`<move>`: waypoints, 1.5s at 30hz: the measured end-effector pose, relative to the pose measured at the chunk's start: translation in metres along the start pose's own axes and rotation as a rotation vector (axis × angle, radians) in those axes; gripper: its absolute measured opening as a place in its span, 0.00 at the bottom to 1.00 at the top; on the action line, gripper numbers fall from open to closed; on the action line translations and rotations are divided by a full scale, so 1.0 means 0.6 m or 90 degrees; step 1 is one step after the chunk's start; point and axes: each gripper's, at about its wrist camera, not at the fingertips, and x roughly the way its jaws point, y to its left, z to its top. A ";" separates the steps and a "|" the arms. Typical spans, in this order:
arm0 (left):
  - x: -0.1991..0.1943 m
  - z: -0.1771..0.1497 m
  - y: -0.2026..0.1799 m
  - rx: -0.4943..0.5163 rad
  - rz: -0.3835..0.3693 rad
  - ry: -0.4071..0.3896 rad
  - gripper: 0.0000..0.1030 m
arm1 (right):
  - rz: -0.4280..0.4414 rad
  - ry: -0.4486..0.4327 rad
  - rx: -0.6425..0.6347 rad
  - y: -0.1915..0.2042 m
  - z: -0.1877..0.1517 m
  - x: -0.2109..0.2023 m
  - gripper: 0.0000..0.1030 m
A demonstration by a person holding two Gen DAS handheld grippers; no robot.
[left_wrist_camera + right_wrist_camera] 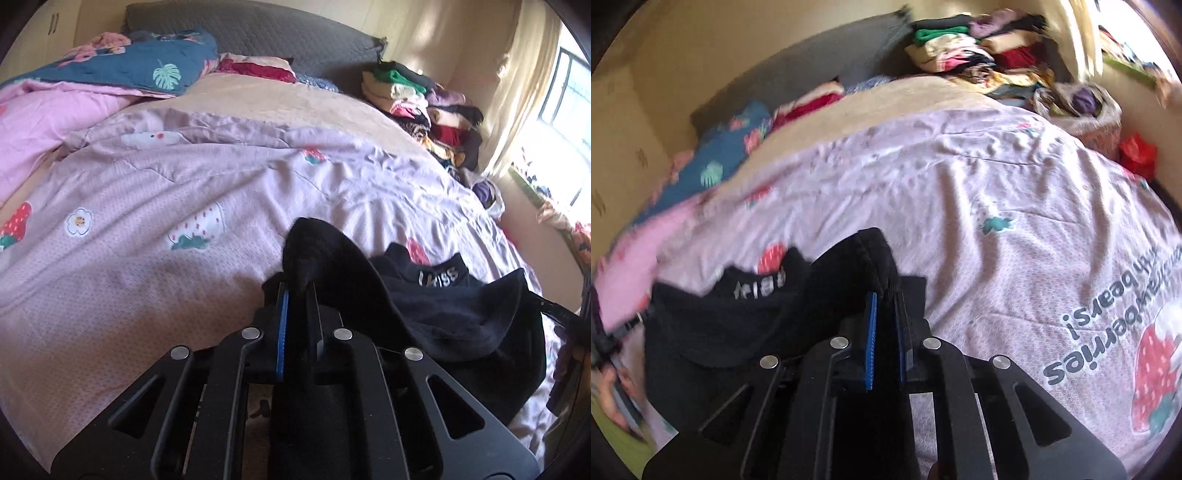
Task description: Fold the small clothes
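Observation:
A small black garment point(443, 317) with white lettering on its collar hangs between my two grippers above the bed. My left gripper point(297, 291) is shut on one edge of it, with a bunch of black cloth sticking up from the tips. My right gripper point(886, 295) is shut on the other edge of the same garment point(731, 332), which sags to its left. The right wrist view is blurred.
A lilac strawberry-print quilt point(184, 192) covers the bed below. A pink blanket and a blue quilt point(147, 62) lie at the far left by the grey headboard. A stack of folded clothes point(424, 107) sits at the far right. A curtained window point(561, 110) is beyond it.

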 end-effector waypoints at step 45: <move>-0.049 -0.134 0.031 -0.099 -0.067 0.109 0.58 | -0.024 0.070 -0.013 -0.007 -0.155 -0.079 0.44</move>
